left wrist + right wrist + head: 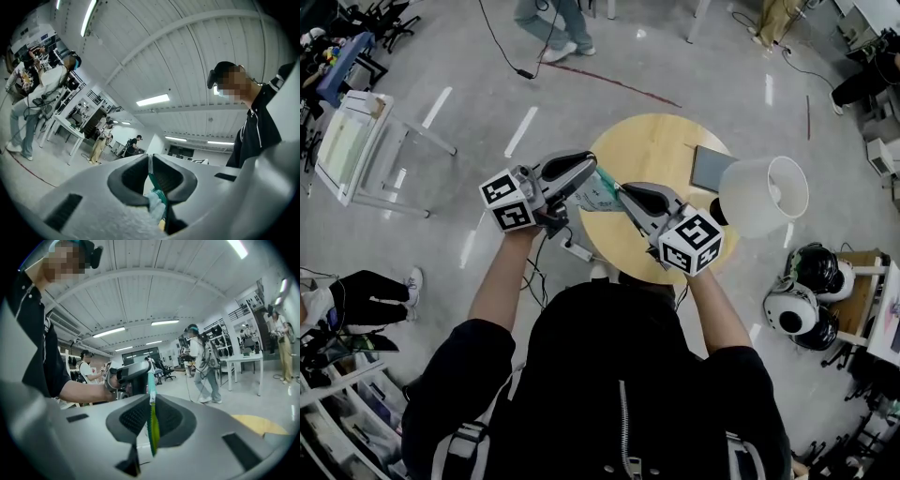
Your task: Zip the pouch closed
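Pouch (602,191) hangs stretched between left tool (150,164) and right tool (151,401), both pinching it.

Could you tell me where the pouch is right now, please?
In the head view the pouch is mid-frame above the round table, pinched between the left gripper and right gripper.

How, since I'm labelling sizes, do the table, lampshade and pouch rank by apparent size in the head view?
1. table
2. lampshade
3. pouch, only partly visible
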Action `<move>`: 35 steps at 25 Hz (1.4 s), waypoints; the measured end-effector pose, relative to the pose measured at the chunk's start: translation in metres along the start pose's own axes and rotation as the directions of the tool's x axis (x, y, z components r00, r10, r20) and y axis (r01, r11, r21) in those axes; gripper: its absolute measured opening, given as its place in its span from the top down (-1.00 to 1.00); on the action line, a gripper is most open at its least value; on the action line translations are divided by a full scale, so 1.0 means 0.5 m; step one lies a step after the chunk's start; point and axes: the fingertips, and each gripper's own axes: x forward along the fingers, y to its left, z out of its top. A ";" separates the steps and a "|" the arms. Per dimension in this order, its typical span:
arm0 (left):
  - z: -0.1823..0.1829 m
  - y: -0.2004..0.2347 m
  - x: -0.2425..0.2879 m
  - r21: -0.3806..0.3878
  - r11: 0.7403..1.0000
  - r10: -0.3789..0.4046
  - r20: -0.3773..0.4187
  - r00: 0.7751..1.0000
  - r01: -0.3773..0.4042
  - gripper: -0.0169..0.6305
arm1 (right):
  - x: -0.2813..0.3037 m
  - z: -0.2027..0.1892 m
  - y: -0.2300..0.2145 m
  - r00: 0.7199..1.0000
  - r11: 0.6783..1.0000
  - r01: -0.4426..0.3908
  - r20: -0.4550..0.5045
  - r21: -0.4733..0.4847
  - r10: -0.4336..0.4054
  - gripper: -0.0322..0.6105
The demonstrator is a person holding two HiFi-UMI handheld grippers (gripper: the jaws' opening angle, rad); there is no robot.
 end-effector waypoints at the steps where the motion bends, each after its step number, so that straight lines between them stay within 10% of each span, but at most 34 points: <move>1: 0.000 0.001 0.000 0.000 1.000 0.001 0.000 1.000 -0.001 0.84 | -0.001 0.000 -0.001 1.000 1.000 0.001 0.000 0.001 -0.001 0.78; 35: 0.006 0.006 -0.005 -0.013 1.000 0.010 0.033 0.999 -0.010 0.84 | -0.031 -0.039 -0.014 0.999 0.999 0.040 -0.014 0.001 -0.040 0.78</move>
